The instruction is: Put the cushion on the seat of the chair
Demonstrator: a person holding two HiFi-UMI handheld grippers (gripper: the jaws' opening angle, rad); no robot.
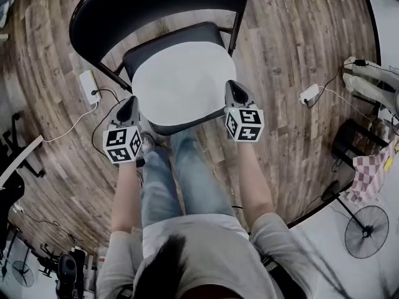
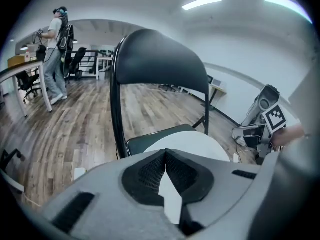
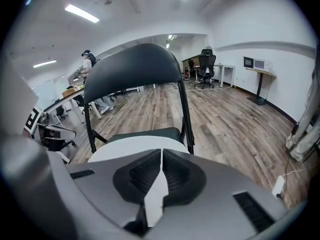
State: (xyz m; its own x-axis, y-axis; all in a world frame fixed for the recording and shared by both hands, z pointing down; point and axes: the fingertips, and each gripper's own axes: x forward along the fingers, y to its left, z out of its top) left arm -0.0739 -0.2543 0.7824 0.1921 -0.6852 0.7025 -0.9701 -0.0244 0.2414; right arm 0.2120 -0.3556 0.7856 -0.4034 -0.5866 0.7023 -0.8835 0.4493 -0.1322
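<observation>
**Head view: cushion on the seat, both jaws clenched and empty**

Nearest me, my left hand-held gripper [image 1: 129,106] and right hand-held gripper [image 1: 237,89] hang at the seat's two front corners. Each is clenched shut on nothing. Their own views show the tips pressed together, with only the white of the cushion showing past them.

The cushion [image 1: 181,85] lies flat on the seat [image 1: 202,33] of the chair [image 1: 156,5] and covers most of it. A dark strip is bare along the back edge and a thinner one along the front edge.

I judge the placing done, bar a check. To finish well, I'd hold the jaws clear of the cushion's front edge so nothing drags it off. If it sits too far forward, I'd nudge it squarely towards the backrest [image 3: 135,64] with both closed tips at once.

Beyond, a white adapter [image 1: 88,83] lies on the wooden floor [image 1: 280,55], so I'd mind my feet.
</observation>
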